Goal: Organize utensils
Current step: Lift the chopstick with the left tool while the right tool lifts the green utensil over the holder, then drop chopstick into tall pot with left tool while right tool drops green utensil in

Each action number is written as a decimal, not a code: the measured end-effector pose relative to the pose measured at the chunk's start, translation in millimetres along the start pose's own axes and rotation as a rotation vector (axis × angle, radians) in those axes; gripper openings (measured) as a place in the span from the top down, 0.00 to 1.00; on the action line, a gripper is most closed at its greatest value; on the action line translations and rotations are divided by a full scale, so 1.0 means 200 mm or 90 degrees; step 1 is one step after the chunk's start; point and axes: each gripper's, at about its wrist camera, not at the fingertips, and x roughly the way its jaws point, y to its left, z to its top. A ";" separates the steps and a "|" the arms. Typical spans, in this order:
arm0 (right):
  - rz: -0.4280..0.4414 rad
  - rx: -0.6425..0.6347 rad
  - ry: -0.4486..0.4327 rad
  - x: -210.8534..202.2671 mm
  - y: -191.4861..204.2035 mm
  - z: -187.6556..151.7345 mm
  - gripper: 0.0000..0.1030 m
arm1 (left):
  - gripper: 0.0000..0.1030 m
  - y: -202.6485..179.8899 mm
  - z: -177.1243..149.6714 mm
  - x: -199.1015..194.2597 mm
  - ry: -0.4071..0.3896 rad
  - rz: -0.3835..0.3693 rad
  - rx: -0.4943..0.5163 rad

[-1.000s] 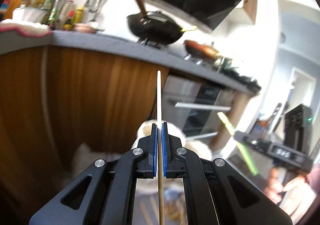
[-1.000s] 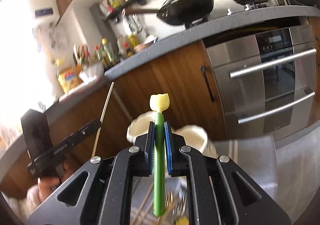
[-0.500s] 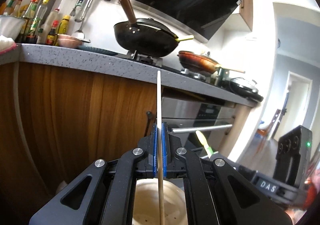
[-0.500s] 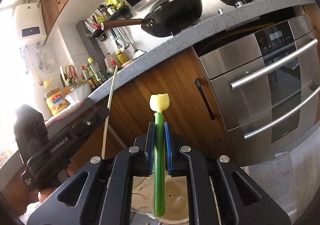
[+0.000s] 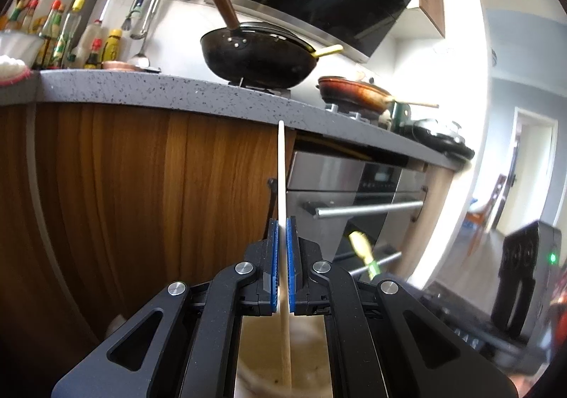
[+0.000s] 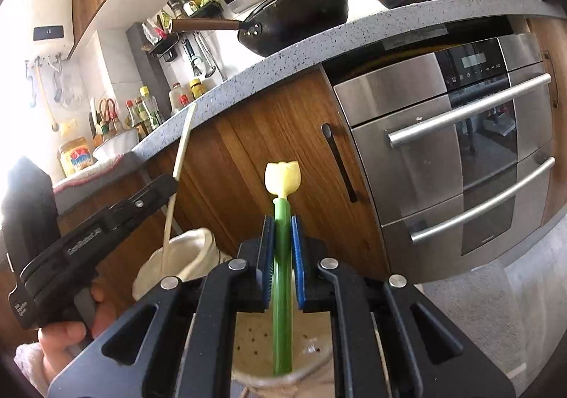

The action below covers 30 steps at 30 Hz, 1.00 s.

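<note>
Cabinet front (image 5: 149,192) close ahead

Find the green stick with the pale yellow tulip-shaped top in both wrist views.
Left wrist: green stick with the pale yellow tulip-shaped top sits lower right, beyond the left gripper.
Right wrist: centre, clamped upright in the right gripper.
Shared landmark: black wok.

A green utensil (image 6: 282,277) with a pale yellow tulip-shaped end is clamped upright in the right gripper (image 6: 282,263), its lower end inside a cream holder (image 6: 248,337). At left, a chopstick (image 6: 179,178) is held by the left gripper (image 6: 156,190) over a second cream holder (image 6: 191,256).
</note>
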 end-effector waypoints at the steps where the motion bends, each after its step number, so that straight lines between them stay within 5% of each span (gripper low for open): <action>1: -0.001 0.000 0.003 -0.01 0.00 0.00 0.91 | 0.95 0.00 -0.01 -0.02 0.002 0.003 0.007; 14: -0.038 -0.014 0.049 -0.15 -0.02 -0.08 0.91 | 0.95 -0.05 -0.11 -0.16 0.066 0.065 0.075; 24: -0.077 -0.017 0.057 -0.16 -0.01 -0.07 0.91 | 0.60 -0.04 -0.08 -0.24 0.062 0.096 0.075; 27: -0.081 -0.018 0.056 -0.16 -0.01 -0.07 0.90 | 0.57 -0.04 -0.07 -0.24 0.069 0.104 0.071; 30: -0.085 -0.022 0.060 -0.16 -0.02 -0.07 0.81 | 0.49 -0.05 -0.07 -0.25 0.071 0.115 0.079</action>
